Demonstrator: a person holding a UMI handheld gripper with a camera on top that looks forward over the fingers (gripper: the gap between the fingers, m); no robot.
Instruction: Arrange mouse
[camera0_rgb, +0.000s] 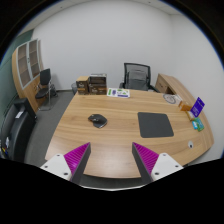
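Note:
A dark mouse (97, 120) lies on the wooden table (120, 140), left of a dark grey mouse mat (154, 124). The mouse rests on the bare wood, apart from the mat. My gripper (112, 158) is high above the table's near edge, well back from both. Its fingers (72, 160) with purple pads are spread wide and hold nothing. The mouse is beyond the left finger, the mat beyond the right finger.
A black office chair (136, 76) stands at the table's far side, another (15, 128) at the left. Boxes (96, 85) and papers (119, 93) lie at the far edge. A purple item (198, 104) and a teal thing (199, 122) sit at the right.

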